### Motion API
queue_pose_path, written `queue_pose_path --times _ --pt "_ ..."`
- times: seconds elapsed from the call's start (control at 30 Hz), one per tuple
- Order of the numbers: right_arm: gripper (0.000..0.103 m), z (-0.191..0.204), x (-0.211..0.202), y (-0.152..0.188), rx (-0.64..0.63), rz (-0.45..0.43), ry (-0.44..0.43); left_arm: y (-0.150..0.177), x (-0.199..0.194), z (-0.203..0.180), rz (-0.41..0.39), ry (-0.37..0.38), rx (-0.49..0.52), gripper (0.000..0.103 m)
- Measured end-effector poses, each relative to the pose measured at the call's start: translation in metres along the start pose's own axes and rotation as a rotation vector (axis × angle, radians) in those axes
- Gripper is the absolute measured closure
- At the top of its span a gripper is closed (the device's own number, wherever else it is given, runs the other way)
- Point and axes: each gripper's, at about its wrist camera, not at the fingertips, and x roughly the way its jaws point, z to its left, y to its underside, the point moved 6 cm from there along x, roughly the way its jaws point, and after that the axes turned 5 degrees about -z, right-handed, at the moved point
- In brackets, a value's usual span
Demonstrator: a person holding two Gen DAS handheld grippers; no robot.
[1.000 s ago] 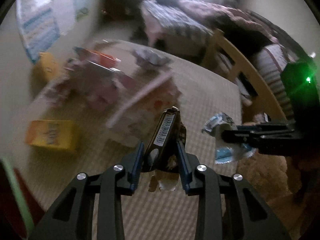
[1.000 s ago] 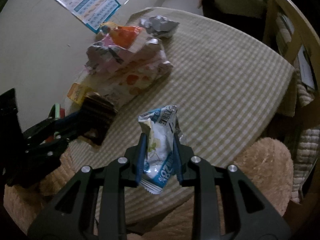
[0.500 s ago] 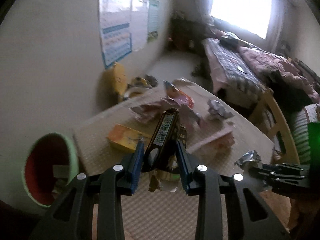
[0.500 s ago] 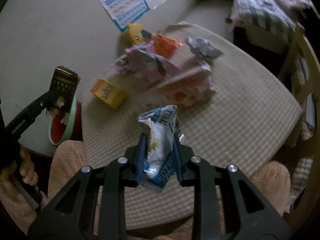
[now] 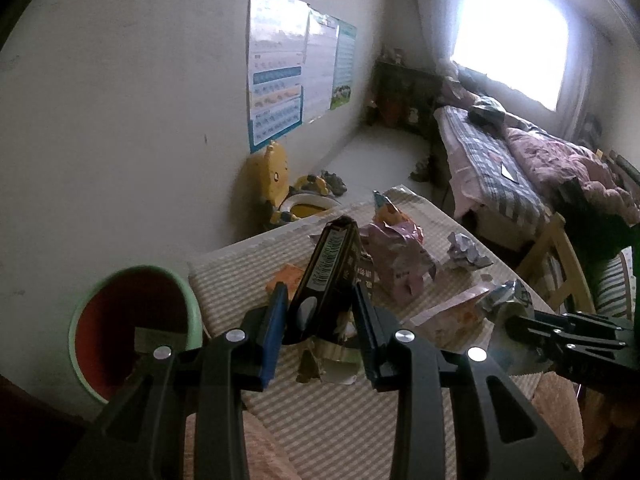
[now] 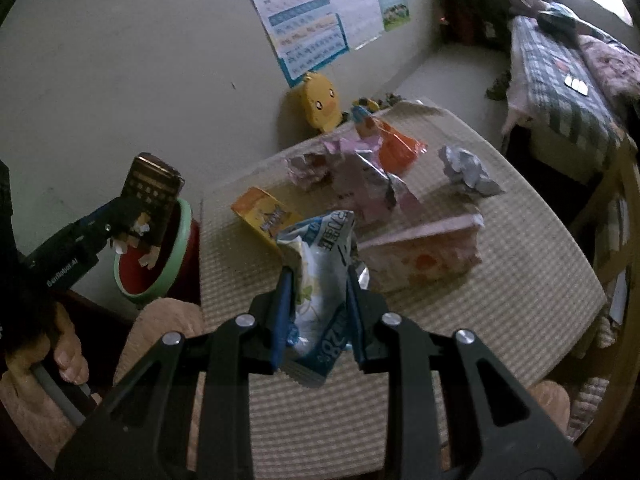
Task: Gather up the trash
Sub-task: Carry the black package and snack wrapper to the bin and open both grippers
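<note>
My left gripper (image 5: 319, 302) is shut on a dark box with a barcode (image 5: 326, 272), its torn end hanging below the jaws. In the right wrist view that same box (image 6: 150, 188) hangs just over the bin's green rim (image 6: 176, 256). The bin (image 5: 76, 336) is red inside and stands at the table's left edge. My right gripper (image 6: 318, 280) is shut on a crumpled blue and white wrapper (image 6: 326, 264) above the checked table (image 6: 500, 300). In the left wrist view the right gripper (image 5: 516, 322) shows at the right.
More trash lies on the table: a yellow box (image 6: 266, 216), pink wrappers (image 6: 360, 176), an orange bag (image 6: 400, 148), crumpled paper (image 6: 466, 168) and a pink pack (image 6: 424, 252). A wooden chair (image 5: 560, 256) and a bed (image 5: 520, 168) are to the right. A hand (image 6: 68, 356) grips the left handle.
Both grippers have risen and swung left, each keeping its hold. The bin has come into view, and the left gripper's box now hangs by its rim.
</note>
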Motion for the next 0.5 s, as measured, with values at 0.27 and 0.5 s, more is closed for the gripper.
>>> queue_pose_path --times 0.27,0.5 --pt "0.077 0.035 0.005 -0.016 -0.056 -0.018 -0.035 -0.001 -0.006 0.021 -0.024 -0.041 -0.038 0.072" --pt "0.077 0.058 0.014 -0.02 -0.092 -0.007 -0.057 -0.001 -0.009 0.043 -0.033 -0.08 -0.072 0.072"
